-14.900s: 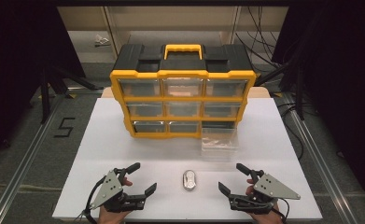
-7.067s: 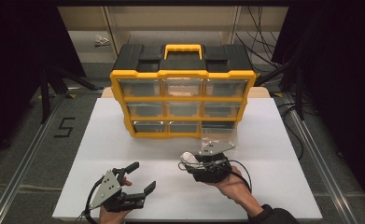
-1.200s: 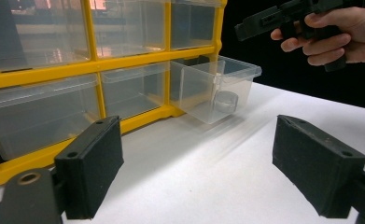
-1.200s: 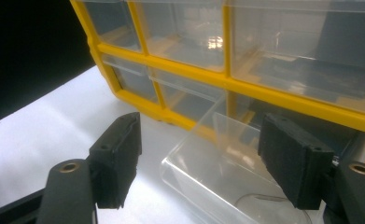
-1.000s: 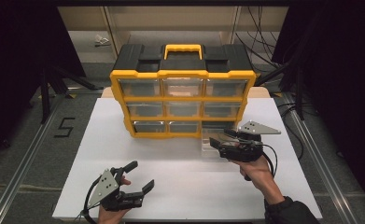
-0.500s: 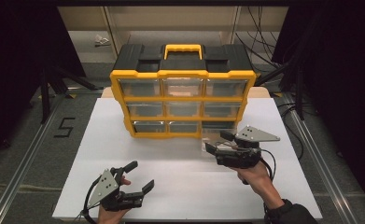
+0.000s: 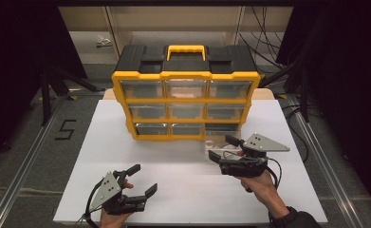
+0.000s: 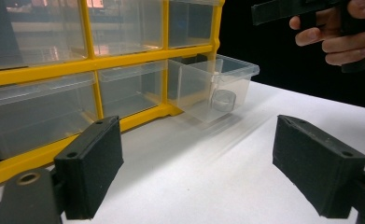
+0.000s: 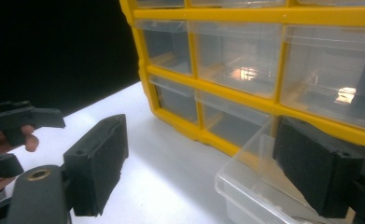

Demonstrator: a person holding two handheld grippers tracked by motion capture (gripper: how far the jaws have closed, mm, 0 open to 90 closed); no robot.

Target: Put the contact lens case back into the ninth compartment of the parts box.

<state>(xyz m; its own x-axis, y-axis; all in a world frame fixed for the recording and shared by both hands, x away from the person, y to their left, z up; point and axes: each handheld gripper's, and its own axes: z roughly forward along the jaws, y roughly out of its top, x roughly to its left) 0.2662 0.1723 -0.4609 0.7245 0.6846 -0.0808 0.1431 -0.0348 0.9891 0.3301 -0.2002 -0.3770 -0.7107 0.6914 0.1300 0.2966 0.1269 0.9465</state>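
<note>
Nearest, at the front edge of the white table (image 7: pixel 173 190): left gripper (image 7: pixel 143 183), held low in the person's left hand, jaws spread wide with nothing between them. In the left gripper view its two black pads stand far apart over bare tabletop.

Farther in, right of centre: right gripper (image 7: pixel 221 149), gripped by the right hand (image 7: pixel 259 183), grey plate on top, pointing left toward the open drawer (image 7: pixel 218 140). Its jaws have just been opening and now stand spread; nothing pinched. In the right gripper view one pad hangs over the drawer's near corner, the other over bare table; contact with the rim cannot be told.

Drawer: clear plastic, pulled out of the bottom-right slot of the organizer (image 7: pixel 185 102), resting on the table in front of that slot. In the left gripper view a small round object (image 8: pixel 224 99) lies on the drawer floor, seen through the wall.

Behind: yellow-and-black organizer, upright, three rows of clear drawers, the others pushed in, yellow handle on top.
</note>
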